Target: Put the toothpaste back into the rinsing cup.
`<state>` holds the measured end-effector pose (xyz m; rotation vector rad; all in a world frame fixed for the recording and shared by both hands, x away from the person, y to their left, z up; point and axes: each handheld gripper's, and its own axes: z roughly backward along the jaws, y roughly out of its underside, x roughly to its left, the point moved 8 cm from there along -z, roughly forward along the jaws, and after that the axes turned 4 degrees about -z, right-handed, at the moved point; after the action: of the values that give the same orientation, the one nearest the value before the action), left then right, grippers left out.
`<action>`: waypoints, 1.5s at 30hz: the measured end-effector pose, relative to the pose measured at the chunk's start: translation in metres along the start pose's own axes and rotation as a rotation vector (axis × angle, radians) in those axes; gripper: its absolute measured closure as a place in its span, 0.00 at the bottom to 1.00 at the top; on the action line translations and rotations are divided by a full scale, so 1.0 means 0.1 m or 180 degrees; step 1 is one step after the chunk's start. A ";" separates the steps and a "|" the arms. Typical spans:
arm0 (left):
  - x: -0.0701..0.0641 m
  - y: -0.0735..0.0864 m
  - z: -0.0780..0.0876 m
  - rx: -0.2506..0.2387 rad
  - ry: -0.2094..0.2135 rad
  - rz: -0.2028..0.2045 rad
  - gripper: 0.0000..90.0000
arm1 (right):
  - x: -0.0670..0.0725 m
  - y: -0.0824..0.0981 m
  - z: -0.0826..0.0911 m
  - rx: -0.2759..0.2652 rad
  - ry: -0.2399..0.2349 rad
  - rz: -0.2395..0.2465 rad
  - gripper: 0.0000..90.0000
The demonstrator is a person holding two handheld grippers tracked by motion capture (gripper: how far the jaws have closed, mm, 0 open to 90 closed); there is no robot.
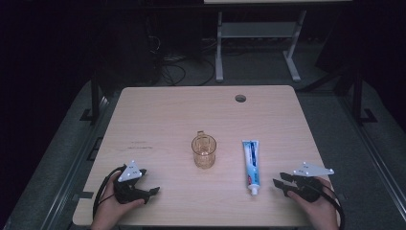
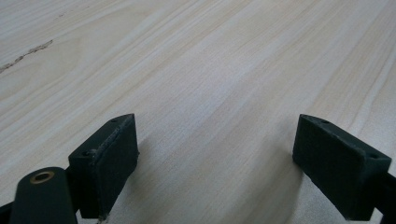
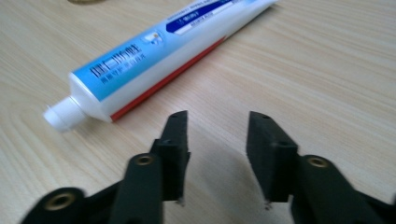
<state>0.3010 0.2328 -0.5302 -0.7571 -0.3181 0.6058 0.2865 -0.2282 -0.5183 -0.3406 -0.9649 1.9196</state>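
My right tool [image 1: 279, 179], jaws part-open and empty, sits just beside the tube [image 1: 251, 165], cap toward me, long axis running away; left tool [image 1: 147, 184] wide, farther.

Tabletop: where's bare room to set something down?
The far half of the light wooden table, from the round cable hole down to the amber glass mug, is bare. So is the left side beyond the mug. Tightest: between the blue-and-white toothpaste tube and the right gripper.
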 end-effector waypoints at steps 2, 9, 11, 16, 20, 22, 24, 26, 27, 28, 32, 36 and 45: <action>0.00 0.00 0.00 -0.0005 0.0000 0.0008 0.15 | 0.02 -0.04 0.03 -0.0045 -0.0052 -0.0074 0.82; 0.00 -0.01 -0.01 -0.0003 0.0001 0.0009 0.15 | 0.09 -0.14 0.08 -0.0027 -0.0170 -0.0220 1.00; 0.00 -0.01 -0.01 -0.0001 0.0000 0.0006 0.15 | 0.13 -0.17 0.08 -0.0019 -0.0209 -0.0260 1.00; 0.00 -0.01 -0.01 -0.0009 -0.0002 0.0016 0.15 | 0.26 -0.28 0.07 -0.0062 -0.0352 -0.0276 1.00; 0.00 -0.01 -0.01 -0.0011 -0.0002 0.0017 0.15 | 0.34 -0.34 0.03 -0.0078 -0.0420 -0.0255 1.00; 0.00 -0.01 -0.01 -0.0009 -0.0002 0.0015 0.15 | 0.37 -0.37 0.00 -0.0081 -0.0442 -0.0232 1.00; 0.00 -0.01 -0.01 -0.0007 -0.0002 0.0013 0.15 | 0.41 -0.39 -0.02 -0.0074 -0.0471 -0.0198 1.00; 0.00 -0.01 -0.02 -0.0006 -0.0001 0.0013 0.15 | 0.42 -0.40 -0.03 -0.0073 -0.0481 -0.0205 1.00; 0.00 -0.02 -0.02 -0.0005 0.0000 0.0009 0.15 | 0.44 -0.41 -0.04 -0.0074 -0.0488 -0.0178 1.00; 0.00 -0.02 -0.02 -0.0007 -0.0002 0.0009 0.15 | 0.45 -0.42 -0.06 -0.0075 -0.0505 -0.0162 1.00; 0.00 -0.02 -0.02 -0.0006 0.0000 0.0009 0.15 | 0.55 -0.46 -0.12 -0.0054 -0.0566 -0.0111 1.00; 0.00 -0.02 -0.02 -0.0005 -0.0002 0.0005 0.15 | 0.62 -0.51 -0.17 -0.0043 -0.0608 -0.0049 1.00; 0.00 -0.02 -0.02 -0.0005 -0.0002 0.0004 0.15 | 0.85 -0.56 -0.36 0.0043 -0.0711 0.0072 1.00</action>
<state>0.3028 0.2311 -0.5302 -0.7587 -0.3188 0.6069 0.2967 -0.1251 -0.4881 -0.1310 -1.0962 2.0141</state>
